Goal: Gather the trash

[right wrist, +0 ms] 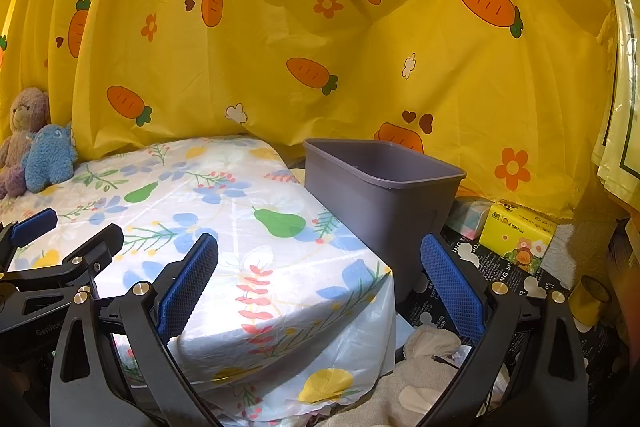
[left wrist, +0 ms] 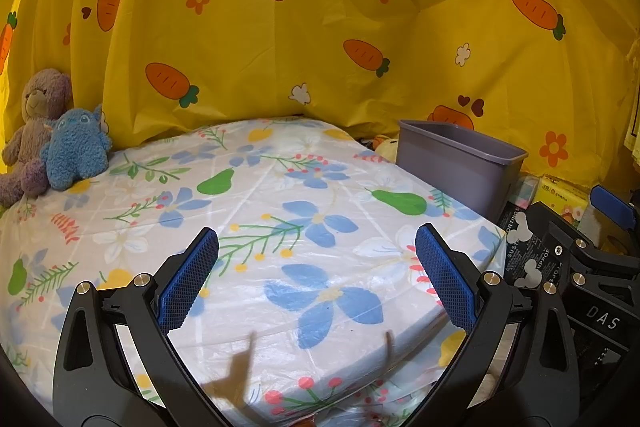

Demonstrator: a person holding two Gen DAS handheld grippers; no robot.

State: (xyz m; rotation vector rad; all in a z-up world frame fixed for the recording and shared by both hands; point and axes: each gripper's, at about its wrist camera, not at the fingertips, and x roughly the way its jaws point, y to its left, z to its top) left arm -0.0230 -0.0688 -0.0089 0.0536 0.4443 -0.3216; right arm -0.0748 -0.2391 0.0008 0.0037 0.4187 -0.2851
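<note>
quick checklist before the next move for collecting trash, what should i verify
1. Left gripper jaws open and empty: ok.
2. Right gripper jaws open and empty: ok.
3. Grey bin upright beside the table, mouth unobstructed: ok.
4. Trash located on the flowered tablecloth: not ok, none shows there.
5. Plush toys clear of the grippers, at the far left corner: ok.
6. Whether the yellow tissue pack on the floor counts as trash: cannot tell.
</note>
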